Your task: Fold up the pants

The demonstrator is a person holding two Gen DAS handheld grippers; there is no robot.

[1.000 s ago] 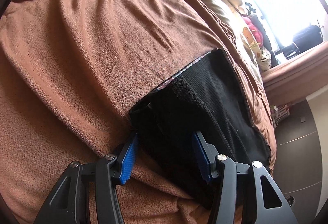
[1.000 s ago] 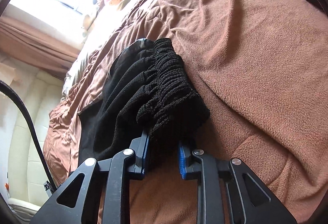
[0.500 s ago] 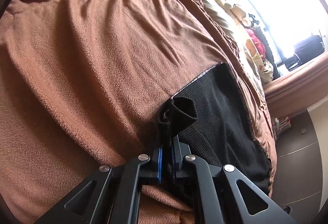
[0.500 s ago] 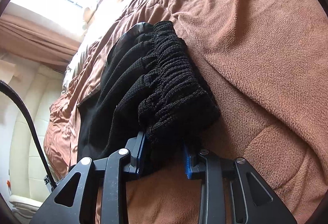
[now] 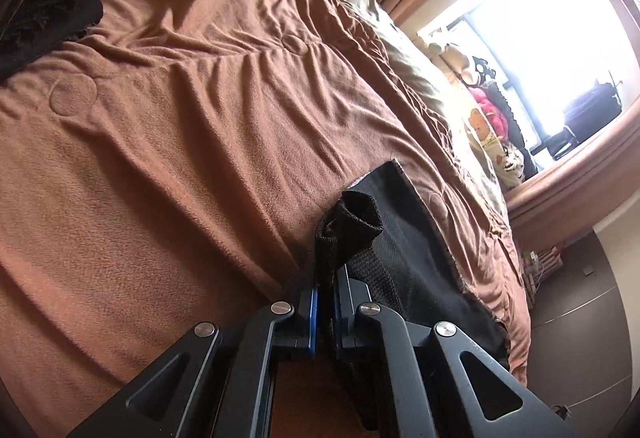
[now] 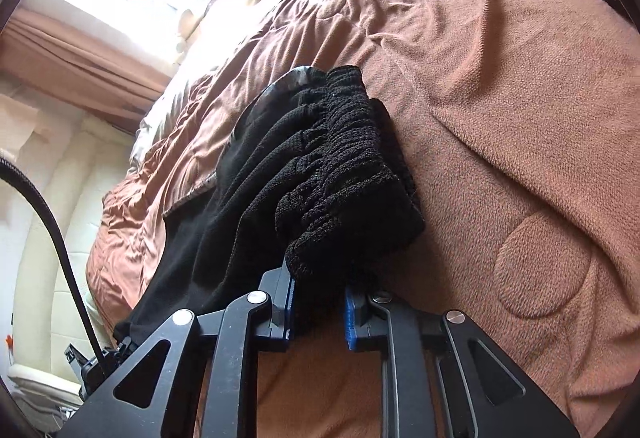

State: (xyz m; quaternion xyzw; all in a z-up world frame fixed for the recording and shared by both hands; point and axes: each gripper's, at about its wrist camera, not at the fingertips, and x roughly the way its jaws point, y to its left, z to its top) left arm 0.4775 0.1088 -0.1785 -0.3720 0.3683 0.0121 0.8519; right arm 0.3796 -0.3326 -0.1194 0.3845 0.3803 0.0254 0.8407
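Note:
Black pants lie on a brown fleece blanket. My left gripper is shut on a bunched black leg cuff, which stands up above the blue pads, lifted off the blanket. In the right wrist view the pants trail off to the lower left. Their gathered elastic waistband sits between the blue pads of my right gripper. Its jaws are closing on the waistband and the pads press the cloth.
The blanket covers a bed and stretches wide around the pants. A dark heap of cloth lies at its far left. Soft toys sit by a bright window. A black cable hangs beside a cream headboard.
My left gripper went from open around the pant leg to shut on the cuff, then rose with it. My right gripper stayed on the waistband and lifted it slightly.

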